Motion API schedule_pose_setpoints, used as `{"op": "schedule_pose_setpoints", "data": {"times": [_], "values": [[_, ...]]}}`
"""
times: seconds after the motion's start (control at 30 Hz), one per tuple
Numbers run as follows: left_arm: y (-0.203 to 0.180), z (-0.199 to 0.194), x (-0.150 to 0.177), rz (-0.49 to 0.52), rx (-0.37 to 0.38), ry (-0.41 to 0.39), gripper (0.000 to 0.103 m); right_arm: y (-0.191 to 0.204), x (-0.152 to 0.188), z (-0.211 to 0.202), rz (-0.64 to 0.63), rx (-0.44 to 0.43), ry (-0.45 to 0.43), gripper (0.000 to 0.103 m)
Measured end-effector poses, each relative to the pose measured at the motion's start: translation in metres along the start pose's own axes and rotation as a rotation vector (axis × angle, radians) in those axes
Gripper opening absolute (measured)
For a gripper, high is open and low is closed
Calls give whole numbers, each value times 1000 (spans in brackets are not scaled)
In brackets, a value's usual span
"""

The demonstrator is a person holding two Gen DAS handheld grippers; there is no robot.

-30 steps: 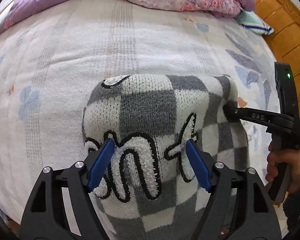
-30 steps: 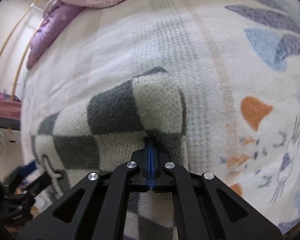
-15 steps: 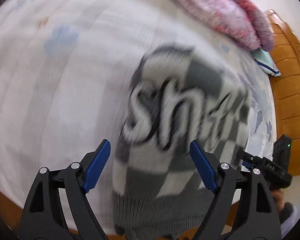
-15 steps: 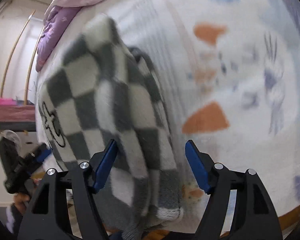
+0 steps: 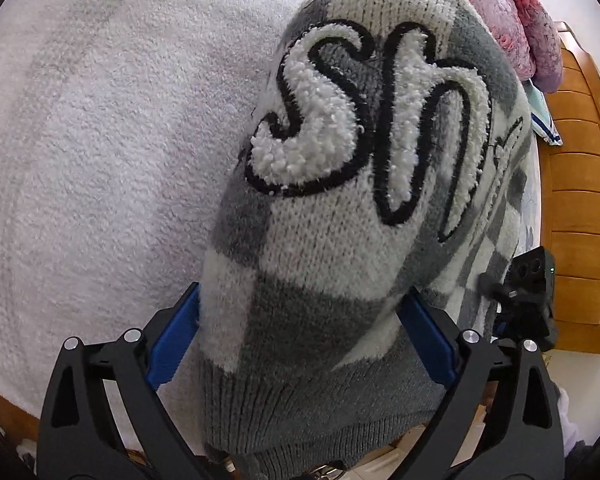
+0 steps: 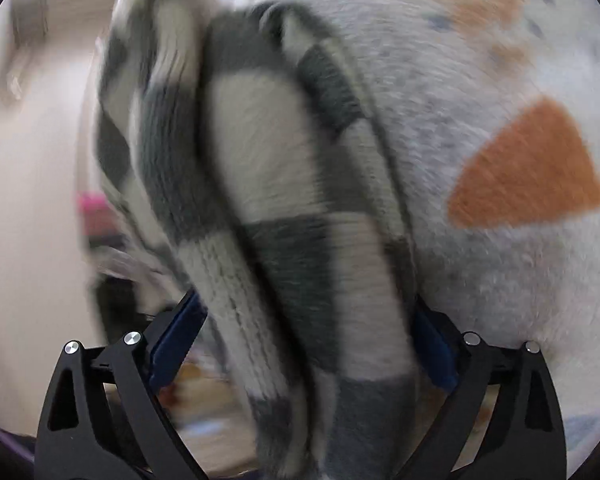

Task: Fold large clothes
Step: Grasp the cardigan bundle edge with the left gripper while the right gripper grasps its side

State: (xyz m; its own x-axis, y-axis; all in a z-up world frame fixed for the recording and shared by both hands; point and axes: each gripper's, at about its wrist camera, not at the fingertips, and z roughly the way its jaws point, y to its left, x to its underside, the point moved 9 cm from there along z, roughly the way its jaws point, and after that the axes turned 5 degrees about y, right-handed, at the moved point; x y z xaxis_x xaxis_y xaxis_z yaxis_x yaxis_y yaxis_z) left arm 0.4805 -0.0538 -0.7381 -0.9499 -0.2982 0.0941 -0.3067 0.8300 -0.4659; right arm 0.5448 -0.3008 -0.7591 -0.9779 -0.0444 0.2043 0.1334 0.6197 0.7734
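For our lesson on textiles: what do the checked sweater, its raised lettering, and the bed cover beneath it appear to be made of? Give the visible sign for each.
Checked sweater: apparently knitted yarn, matte and slightly fuzzy; stitch rows and a ribbed hem show.
Raised lettering: looks like looped, boucle-type pile edged in black stitching; nubby white tufts stand proud.
Bed cover: seemingly terry or fleece, soft and matte; fine nap visible. The fibre itself cannot be told.

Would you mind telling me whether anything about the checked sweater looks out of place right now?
Yes: the checked sweater lies bunched at the bed's edge, its ribbed hem hanging off the blanket. It sits between the wide-open jaws of both the left hand-held gripper and right hand-held gripper.
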Motion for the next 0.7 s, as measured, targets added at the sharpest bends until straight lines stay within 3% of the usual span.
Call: {"op": "schedule_pose_setpoints", "data": {"times": [0.03,0.23,0.3,0.37,0.43,0.5,0.7], "values": [[0,0,0,1,3,0,95,0,-1,3,-2,34,-17,92],[5,11,1,-15,44,12,95,-5,2,3,59,21,-76,91],[3,11,2,-16,36,8,89,-5,7,2,82,22,-76,82],[-2,11,2,-1,12,5,83,-7,16,-3,104,3,-75,64],[-17,10,-1,2,1,-4,75,2,19,-11,91,30,-84,56],[-24,2,1,0,-8,-17,63,12,21,-17,63,93,-91,51],[-75,-26,10,50,-16,-84,53,62,22,-60,-142,200,-164,44]]}}
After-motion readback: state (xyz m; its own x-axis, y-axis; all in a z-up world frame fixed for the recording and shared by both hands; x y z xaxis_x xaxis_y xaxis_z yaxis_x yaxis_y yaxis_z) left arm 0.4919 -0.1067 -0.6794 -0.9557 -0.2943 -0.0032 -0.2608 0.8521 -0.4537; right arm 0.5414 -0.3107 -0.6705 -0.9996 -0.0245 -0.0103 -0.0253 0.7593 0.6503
